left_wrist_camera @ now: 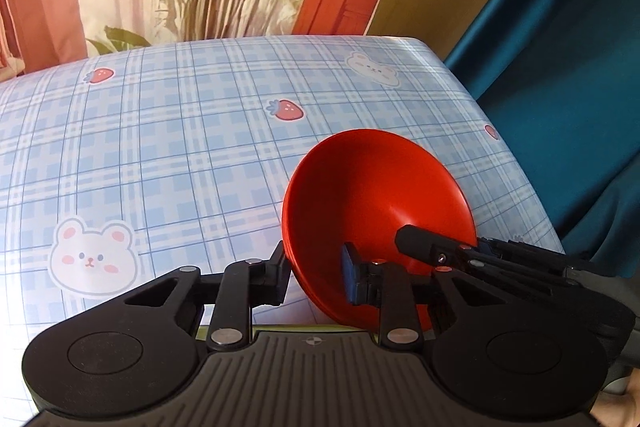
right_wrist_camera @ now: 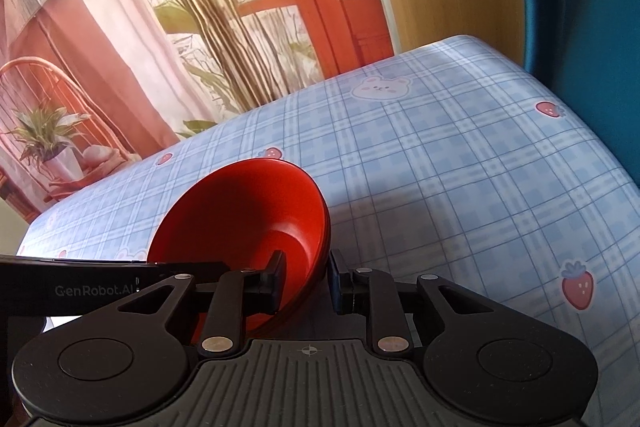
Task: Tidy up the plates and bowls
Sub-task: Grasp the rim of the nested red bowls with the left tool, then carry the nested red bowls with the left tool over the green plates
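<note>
A nested stack of red bowls sits tilted just above or on the blue checked tablecloth; I cannot tell whether it touches. My left gripper straddles the stack's near-left rim, one finger outside and the blue pad inside, pressed on the wall. In the right wrist view the same bowls are clamped at their right rim by my right gripper, one finger inside and one outside. The right gripper's inner finger shows inside the bowl. The left gripper's housing crosses the lower left.
The table's right edge drops off beside a teal curtain. A printed backdrop with plants and a red door hangs behind the far edge. A thin yellow-green strip shows just under my left gripper.
</note>
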Action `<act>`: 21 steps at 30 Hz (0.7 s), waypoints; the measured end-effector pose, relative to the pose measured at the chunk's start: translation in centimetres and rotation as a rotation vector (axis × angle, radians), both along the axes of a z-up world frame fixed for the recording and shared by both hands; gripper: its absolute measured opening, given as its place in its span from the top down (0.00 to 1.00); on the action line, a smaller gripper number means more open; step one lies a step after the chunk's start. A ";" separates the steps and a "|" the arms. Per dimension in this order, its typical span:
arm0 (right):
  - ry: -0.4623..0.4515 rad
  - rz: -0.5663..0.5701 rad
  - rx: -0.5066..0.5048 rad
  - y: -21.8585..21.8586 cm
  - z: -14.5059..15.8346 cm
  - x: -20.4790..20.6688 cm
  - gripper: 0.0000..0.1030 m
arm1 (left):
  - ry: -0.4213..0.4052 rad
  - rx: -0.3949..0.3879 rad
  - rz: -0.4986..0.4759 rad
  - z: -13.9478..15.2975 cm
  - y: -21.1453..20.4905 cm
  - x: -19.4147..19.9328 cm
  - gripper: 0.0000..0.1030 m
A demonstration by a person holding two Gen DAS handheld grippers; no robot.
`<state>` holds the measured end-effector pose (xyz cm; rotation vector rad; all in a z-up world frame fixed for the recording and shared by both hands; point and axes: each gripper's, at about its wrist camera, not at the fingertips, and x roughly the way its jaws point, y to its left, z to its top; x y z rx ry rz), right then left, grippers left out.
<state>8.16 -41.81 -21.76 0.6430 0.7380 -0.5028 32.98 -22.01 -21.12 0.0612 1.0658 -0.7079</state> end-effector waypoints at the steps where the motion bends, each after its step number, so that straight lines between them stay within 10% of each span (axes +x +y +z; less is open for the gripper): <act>1: -0.006 -0.008 -0.001 -0.2 0.1 -0.1 0.84 | -0.005 -0.008 0.001 0.2 0.0 0.0 0.73; 21: -0.083 -0.042 -0.080 -1.4 4.3 -0.6 0.86 | -0.113 -0.057 -0.013 4.4 -0.5 -1.3 0.73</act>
